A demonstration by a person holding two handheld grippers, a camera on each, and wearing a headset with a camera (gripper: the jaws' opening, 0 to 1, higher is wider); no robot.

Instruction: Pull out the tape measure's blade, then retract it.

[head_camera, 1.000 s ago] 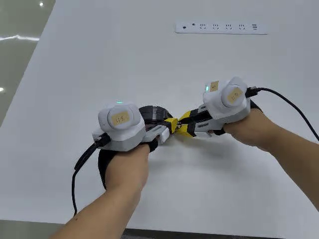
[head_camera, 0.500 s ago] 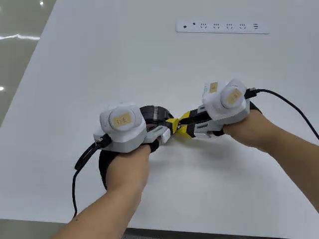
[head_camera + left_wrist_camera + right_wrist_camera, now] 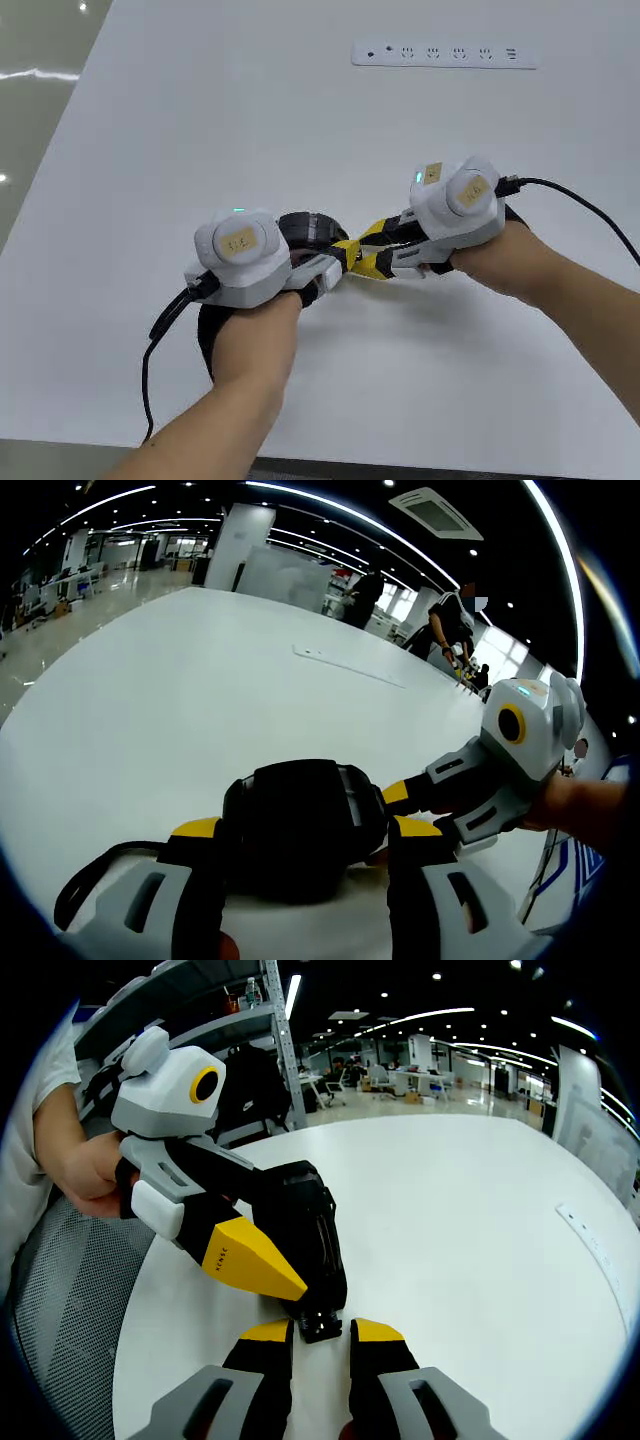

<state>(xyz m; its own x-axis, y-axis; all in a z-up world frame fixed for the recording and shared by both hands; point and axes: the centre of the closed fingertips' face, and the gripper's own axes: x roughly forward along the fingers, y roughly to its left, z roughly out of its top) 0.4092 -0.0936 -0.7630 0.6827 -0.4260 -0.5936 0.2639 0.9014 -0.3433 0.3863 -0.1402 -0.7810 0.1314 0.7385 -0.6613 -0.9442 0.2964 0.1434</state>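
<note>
A black tape measure rests on the white table between both grippers. My left gripper is shut on its case, which sits squeezed between the yellow-tipped jaws in the left gripper view. My right gripper meets it from the right. In the right gripper view the case lies just ahead, and the blade's end hook sits pinched between my right gripper tips. No length of blade shows outside the case. The other gripper's fingers clamp the case's left side.
A white power strip lies flat at the table's far side. Black cables trail from each gripper, one off the near left, one to the right. The table's left edge borders a green floor. People stand far behind the table.
The grippers have drawn very slightly apart, the left a touch left, the right a touch right. Both grips stay the same.
</note>
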